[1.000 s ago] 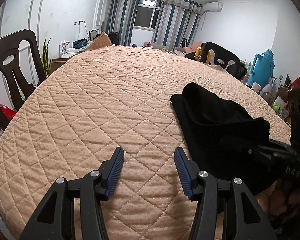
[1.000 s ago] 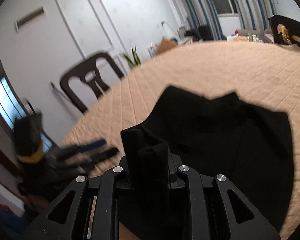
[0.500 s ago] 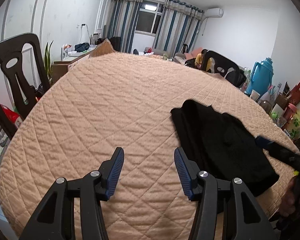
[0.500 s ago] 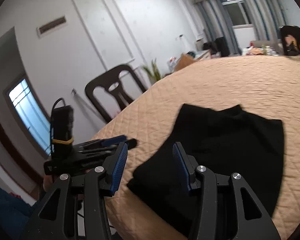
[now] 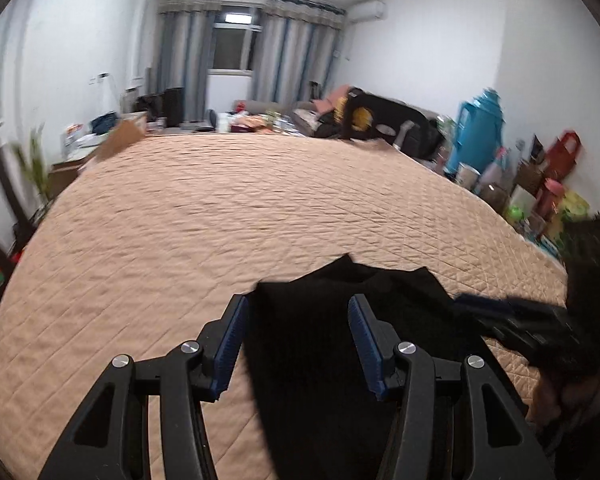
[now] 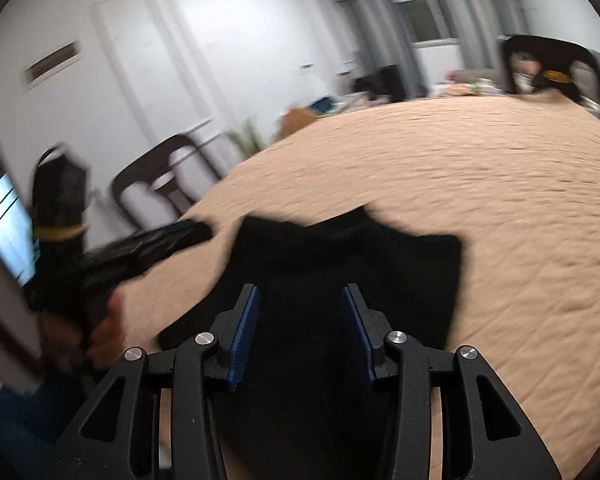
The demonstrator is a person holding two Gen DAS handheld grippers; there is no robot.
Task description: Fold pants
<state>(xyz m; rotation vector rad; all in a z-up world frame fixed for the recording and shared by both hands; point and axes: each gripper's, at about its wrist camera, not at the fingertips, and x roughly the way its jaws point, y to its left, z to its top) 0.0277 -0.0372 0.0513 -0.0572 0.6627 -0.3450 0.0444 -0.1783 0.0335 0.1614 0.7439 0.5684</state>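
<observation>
The black pants lie folded in a compact pile on the peach quilted cover, near its front edge. They also show in the right wrist view. My left gripper is open and empty, held above the pants' left part. My right gripper is open and empty, above the middle of the pile. The right gripper appears blurred in the left wrist view, and the left gripper in the right wrist view.
A dark chair stands at the left side, another chair at the far side. A teal flask and bags crowd the right. Both views are motion-blurred.
The right gripper opened and let go of the pants fold, which now lies flat. Both grippers swung round over the pile; the left one moved right, over the pants.
</observation>
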